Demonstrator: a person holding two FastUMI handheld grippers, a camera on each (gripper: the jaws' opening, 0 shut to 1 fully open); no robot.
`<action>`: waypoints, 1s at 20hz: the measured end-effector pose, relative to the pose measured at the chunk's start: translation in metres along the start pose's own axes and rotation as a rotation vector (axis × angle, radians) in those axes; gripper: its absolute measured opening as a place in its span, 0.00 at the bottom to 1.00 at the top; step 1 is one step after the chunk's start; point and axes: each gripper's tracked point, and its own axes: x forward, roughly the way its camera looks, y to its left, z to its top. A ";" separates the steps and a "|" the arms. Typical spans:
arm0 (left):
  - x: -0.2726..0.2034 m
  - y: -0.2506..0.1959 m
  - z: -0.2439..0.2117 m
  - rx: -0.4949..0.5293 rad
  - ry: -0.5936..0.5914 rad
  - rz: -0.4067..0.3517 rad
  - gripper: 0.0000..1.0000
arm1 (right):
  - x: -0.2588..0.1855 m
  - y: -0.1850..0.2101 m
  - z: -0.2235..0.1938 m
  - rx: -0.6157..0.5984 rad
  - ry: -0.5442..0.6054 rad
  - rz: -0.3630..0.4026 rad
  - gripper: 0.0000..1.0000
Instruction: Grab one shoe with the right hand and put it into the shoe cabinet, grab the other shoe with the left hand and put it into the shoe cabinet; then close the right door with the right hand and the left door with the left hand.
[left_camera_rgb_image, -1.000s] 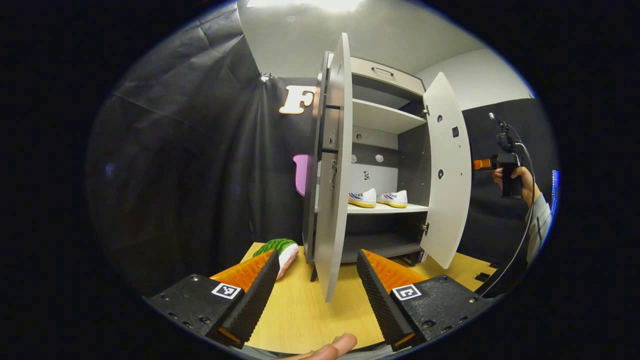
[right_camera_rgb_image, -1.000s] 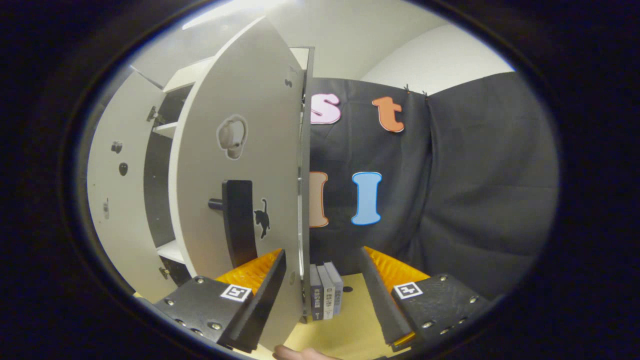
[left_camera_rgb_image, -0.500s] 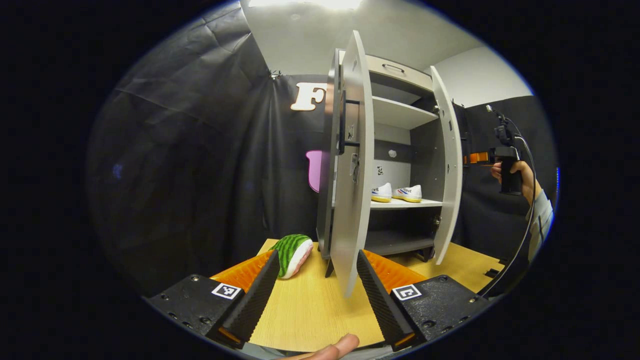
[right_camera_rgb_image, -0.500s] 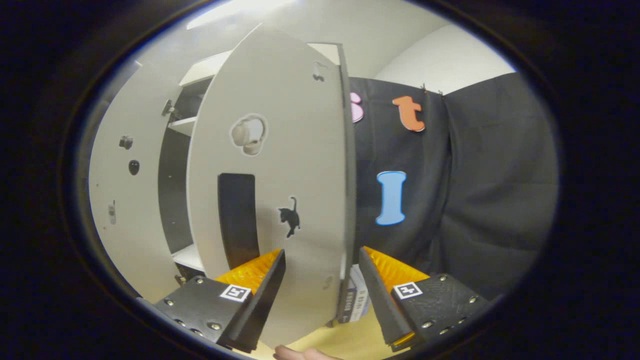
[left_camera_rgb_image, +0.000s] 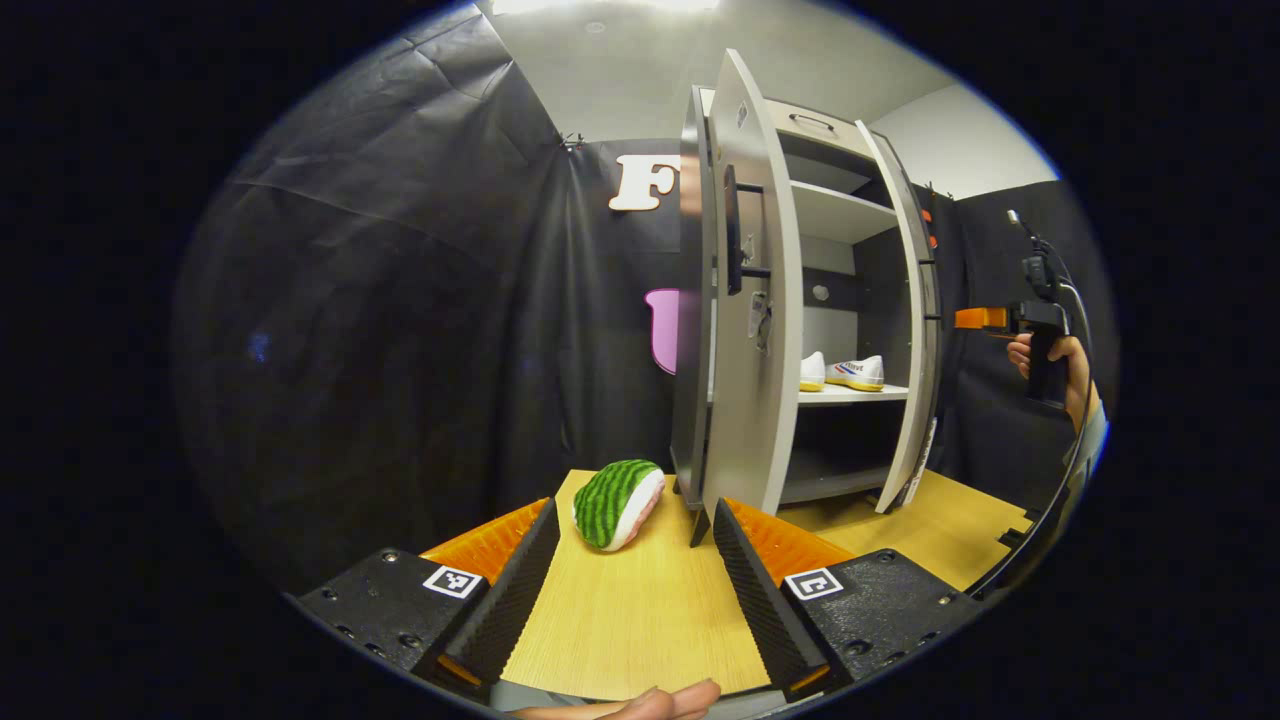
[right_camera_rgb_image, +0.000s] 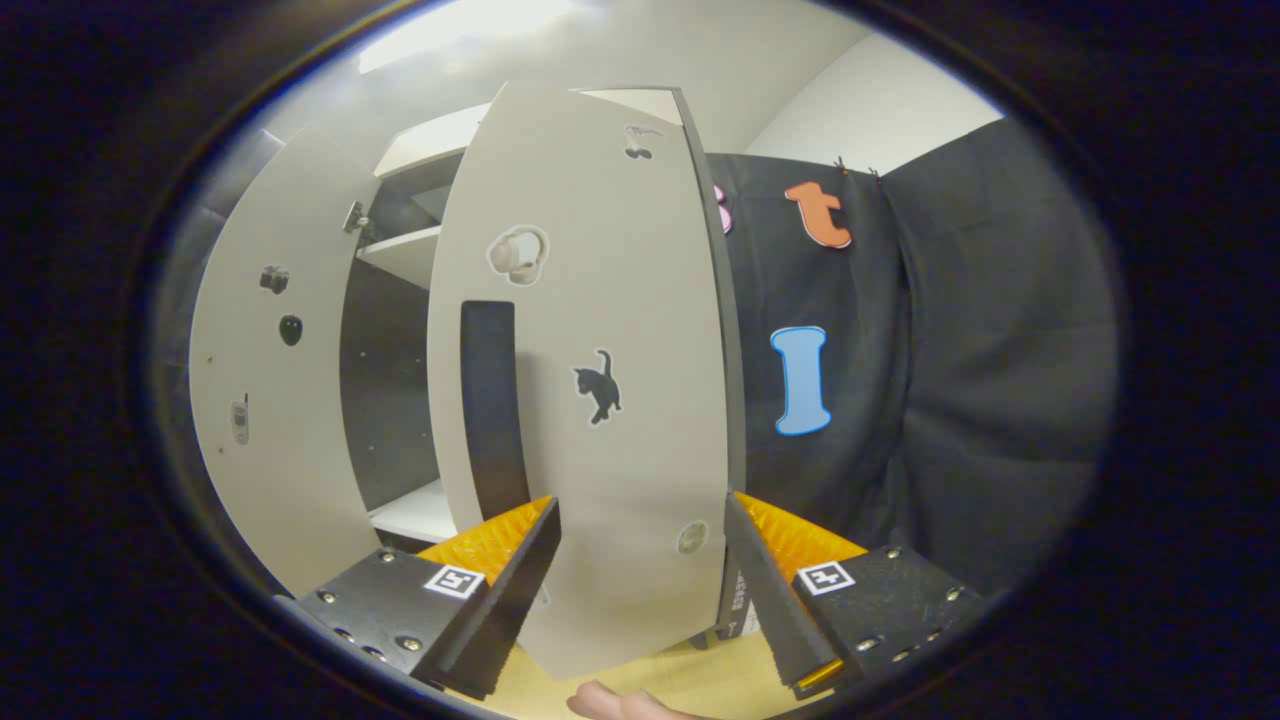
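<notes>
The grey shoe cabinet (left_camera_rgb_image: 835, 215) stands on the wooden table, both doors partly swung in. Two white shoes (left_camera_rgb_image: 812, 370) (left_camera_rgb_image: 858, 373) sit side by side on its middle shelf. The left door (left_camera_rgb_image: 750, 330), with its dark handle (left_camera_rgb_image: 735, 230), hangs just beyond my left gripper (left_camera_rgb_image: 630, 590), which is open and holds nothing. In the right gripper view the right door (right_camera_rgb_image: 600, 400) shows its outer face with a dark handle (right_camera_rgb_image: 488, 400) and stickers; my right gripper (right_camera_rgb_image: 640, 590) is open close in front of its lower part. The left door's inner face (right_camera_rgb_image: 270, 380) shows behind it.
A green striped watermelon-slice toy (left_camera_rgb_image: 618, 490) lies on the table (left_camera_rgb_image: 640, 620) left of the cabinet. A hand (left_camera_rgb_image: 1040, 355) holds the other gripper (left_camera_rgb_image: 1000, 318) at the far right. A few books (right_camera_rgb_image: 738, 612) stand behind the right door's lower corner.
Both doors have swung further toward shut. The right door now faces my right gripper almost squarely. My left gripper has drifted left, so the left door's outer face and handle show more.
</notes>
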 end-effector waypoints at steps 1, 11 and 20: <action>0.003 0.000 0.000 -0.003 0.001 -0.006 0.89 | -0.005 -0.002 -0.002 -0.006 0.004 0.004 0.98; 0.056 0.039 0.039 -0.012 -0.032 0.046 0.89 | -0.046 0.016 -0.009 -0.023 -0.028 0.112 0.98; 0.100 0.068 0.100 -0.067 -0.047 0.122 0.94 | -0.103 0.055 -0.021 -0.111 -0.122 0.200 0.98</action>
